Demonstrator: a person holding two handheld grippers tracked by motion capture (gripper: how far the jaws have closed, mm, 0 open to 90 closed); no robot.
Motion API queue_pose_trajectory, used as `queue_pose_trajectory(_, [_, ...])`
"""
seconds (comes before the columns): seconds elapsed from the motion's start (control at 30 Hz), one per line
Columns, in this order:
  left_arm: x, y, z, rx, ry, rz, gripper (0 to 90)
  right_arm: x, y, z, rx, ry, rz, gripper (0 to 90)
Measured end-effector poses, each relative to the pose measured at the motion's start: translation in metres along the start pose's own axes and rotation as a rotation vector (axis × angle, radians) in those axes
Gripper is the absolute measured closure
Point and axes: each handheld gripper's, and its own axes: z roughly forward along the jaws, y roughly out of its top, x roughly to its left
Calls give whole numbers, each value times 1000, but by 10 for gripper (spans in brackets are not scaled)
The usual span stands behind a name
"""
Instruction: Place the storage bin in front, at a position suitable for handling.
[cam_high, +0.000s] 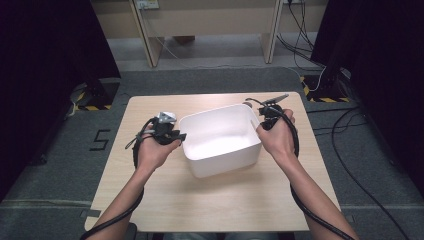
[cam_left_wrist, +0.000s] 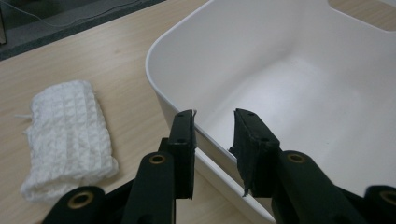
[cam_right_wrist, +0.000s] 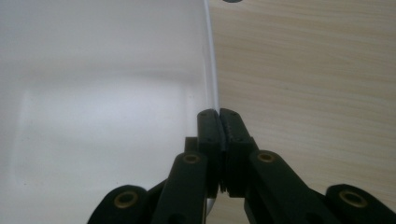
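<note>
A person sits at a light wooden table (cam_high: 215, 210) with a two-jaw gripper in each hand, working on a white plastic tub (cam_high: 220, 137) that stands near the middle of the tabletop. The right gripper (cam_right_wrist: 218, 116) meets the tub at the tub's right wall: in the right gripper view, its two black jaws are pressed together on the thin white rim, one jaw inside the tub and one outside, so the wall is pinched between them. To the left of those jaws lies the smooth white inside of the tub; to their right lies bare wood grain. The left gripper (cam_left_wrist: 214, 122) is at the opposite wall. In the left gripper view, its jaws straddle the rim, the left jaw on the outside of the wall and the right jaw over the interior. A visible gap remains between the two pads, and the right pad stands clear of the wall, so the jaws are still parted rather than clamped. Beyond these jaws the tub's empty white interior opens out. To the left of the left jaw, lying flat on the table and apart from the tub, is a folded white waffle-textured cloth (cam_left_wrist: 67, 137).
</note>
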Motion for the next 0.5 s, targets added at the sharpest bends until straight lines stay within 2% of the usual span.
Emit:
queue_pose_trajectory(0.13, [11, 16, 15, 16, -3, 8, 719, -4, -3, -1, -15, 17, 8, 863])
queue_pose_trajectory(0.17, [11, 16, 15, 16, -3, 8, 726, -6, -5, 0, -24, 19, -6, 853])
queue_pose_trajectory(0.27, [18, 30, 29, 24, 1, 27, 744, -7, -8, -1, -32, 23, -27, 822])
queue_pose_trajectory(0.43, [19, 33, 34, 14, 9, 29, 756, -8, -13, 3, -20, 68, -33, 757])
queue_pose_trajectory(0.5, [19, 32, 33, 9, 13, 41, 756, -9, -14, 4, -31, 75, -37, 739])
